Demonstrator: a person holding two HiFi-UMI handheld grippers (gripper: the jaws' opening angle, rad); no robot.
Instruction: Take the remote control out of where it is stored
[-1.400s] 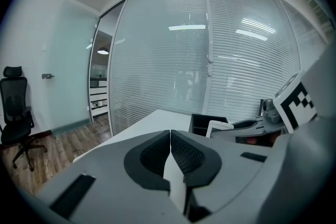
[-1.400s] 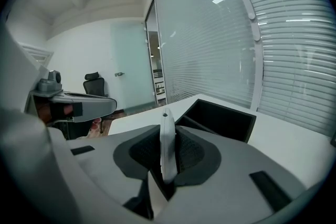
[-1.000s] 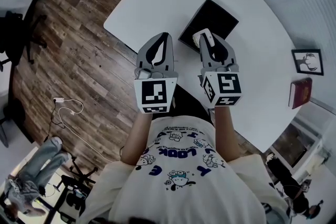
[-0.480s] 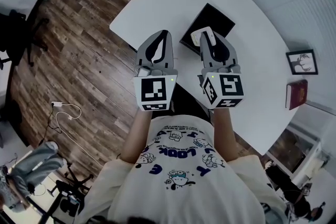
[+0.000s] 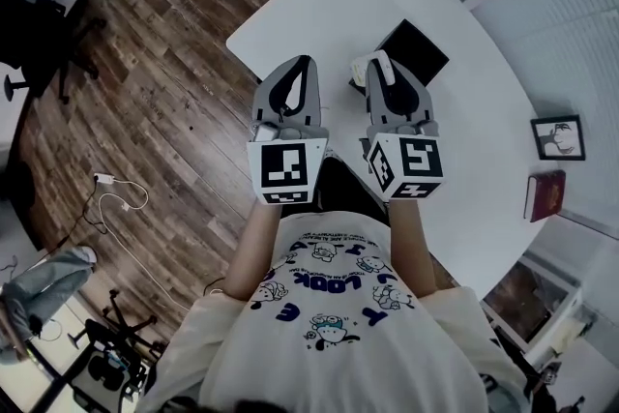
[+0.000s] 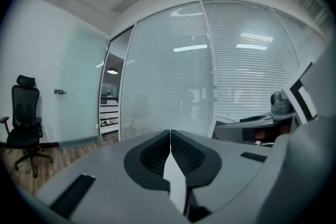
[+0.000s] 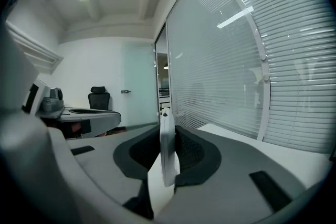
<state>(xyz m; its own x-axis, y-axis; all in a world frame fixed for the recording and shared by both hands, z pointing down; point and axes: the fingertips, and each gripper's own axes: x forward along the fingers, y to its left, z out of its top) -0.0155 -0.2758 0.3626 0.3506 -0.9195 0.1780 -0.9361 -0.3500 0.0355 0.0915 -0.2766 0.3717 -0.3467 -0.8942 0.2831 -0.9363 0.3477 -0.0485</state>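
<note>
A slim white remote control [image 7: 167, 149] stands on edge between the pads of my right gripper [image 7: 168, 136], which is shut on it. In the head view the remote [image 5: 371, 66] sticks out past the right gripper [image 5: 380, 73], just left of a flat black box [image 5: 423, 47] lying on the white table [image 5: 329, 0]. My left gripper [image 5: 297, 65] is held level beside the right one, over the table's near edge. Its jaws meet [image 6: 170, 136] with nothing between them.
A framed picture [image 5: 558, 136] and a red book [image 5: 545, 193] lie at the table's far right. A black office chair [image 5: 39, 24] stands on the wood floor at left, with a white cable [image 5: 116, 198] below it. Glass walls with blinds [image 6: 231, 71] surround the room.
Both grippers stay side by side, the remote still held in the right one. The table and black box have slid up and right in the head view, so the remote now sits left of the box.
</note>
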